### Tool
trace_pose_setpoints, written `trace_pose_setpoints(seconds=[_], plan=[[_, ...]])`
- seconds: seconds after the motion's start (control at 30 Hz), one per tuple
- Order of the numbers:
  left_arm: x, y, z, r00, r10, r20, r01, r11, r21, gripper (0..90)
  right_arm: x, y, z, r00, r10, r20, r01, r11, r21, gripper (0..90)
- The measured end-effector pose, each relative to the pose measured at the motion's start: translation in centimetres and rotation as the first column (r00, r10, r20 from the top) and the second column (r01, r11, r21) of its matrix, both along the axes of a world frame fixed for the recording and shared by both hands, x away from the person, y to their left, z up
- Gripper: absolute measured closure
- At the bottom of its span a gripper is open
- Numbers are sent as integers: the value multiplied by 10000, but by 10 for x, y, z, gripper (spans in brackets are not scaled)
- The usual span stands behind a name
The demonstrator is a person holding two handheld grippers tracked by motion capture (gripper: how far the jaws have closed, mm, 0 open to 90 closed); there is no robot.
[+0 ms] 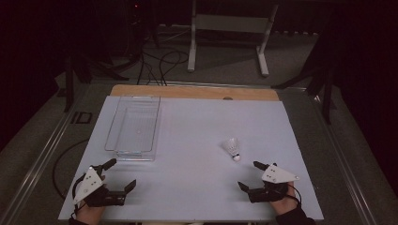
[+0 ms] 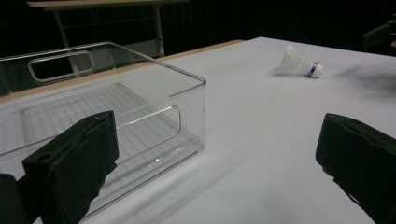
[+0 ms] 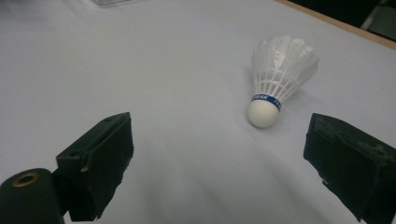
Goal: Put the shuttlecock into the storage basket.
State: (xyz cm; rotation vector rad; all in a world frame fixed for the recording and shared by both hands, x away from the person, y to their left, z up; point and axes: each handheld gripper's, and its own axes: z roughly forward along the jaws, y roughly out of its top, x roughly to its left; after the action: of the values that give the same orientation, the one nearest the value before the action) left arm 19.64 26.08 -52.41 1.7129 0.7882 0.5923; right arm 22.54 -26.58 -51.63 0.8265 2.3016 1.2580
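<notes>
A white feather shuttlecock (image 1: pixel 233 149) (image 2: pixel 299 64) with a blue band lies on its side on the white table, cork end toward the person. In the right gripper view the shuttlecock (image 3: pixel 278 79) rests just ahead of the jaws, slightly to the right. My right gripper (image 1: pixel 249 175) (image 3: pixel 219 149) is open near the table's front edge, holding nothing. A clear plastic bin (image 1: pixel 135 153) (image 2: pixel 154 126) stands empty at the left. My left gripper (image 1: pixel 123 173) (image 2: pixel 219 154) is open just in front of the bin's near end, apart from it.
The white tabletop (image 1: pixel 197 126) has a wooden strip (image 1: pixel 195 92) along its far edge. Beyond it, a white metal stand (image 1: pixel 230 26) and black cables (image 1: pixel 159 65) sit on the grey floor. Dark surroundings flank both sides.
</notes>
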Motion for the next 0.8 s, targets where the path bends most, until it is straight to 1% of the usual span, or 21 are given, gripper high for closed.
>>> trace_pose_setpoints(seconds=[0.17, 0.2, 0.27, 0.37, 0.47, 0.57, 0.67, 0.8], plan=[[-1, 0, 0, 10000, 2, -1, -2, 10000, -7, 0, 1, 0, 0, 10000, -32, 33, 31, 10000, 84, 85], [-1, 0, 0, 10000, 11, -1, -11, 10000, -17, 0, 1, 0, 0, 10000, 29, 3, -29, 9999, 108, 85], [-1, 1, 0, 10000, 11, 2, -11, 10000, -43, 0, 1, 1, -1, 10000, 99, -16, -99, 10000, 11, 85], [-1, 1, 0, 10000, 11, 0, -11, 10000, -27, 0, 2, 2, -2, 9998, 198, -95, -197, 9998, 50, 84], [-1, 1, 0, 10000, 17, -7, -17, 10000, -33, 0, 2, 2, -2, 9998, 181, -92, -181, 9998, 49, 85], [-1, 1, 0, 10000, 26, -14, -26, 10000, -48, 0, -2, 3, 3, 9997, 219, 114, -219, 9998, 1, 85], [-1, 0, 0, 10000, 27, -20, -27, 10000, -24, 0, -4, 5, 8, 9997, 174, 196, -171, 9998, -121, 85], [0, 0, 0, 10000, 41, -11, -41, 10000, -11, 0, -5, 4, 13, 9996, 70, 260, -67, 9999, -97, 85]])
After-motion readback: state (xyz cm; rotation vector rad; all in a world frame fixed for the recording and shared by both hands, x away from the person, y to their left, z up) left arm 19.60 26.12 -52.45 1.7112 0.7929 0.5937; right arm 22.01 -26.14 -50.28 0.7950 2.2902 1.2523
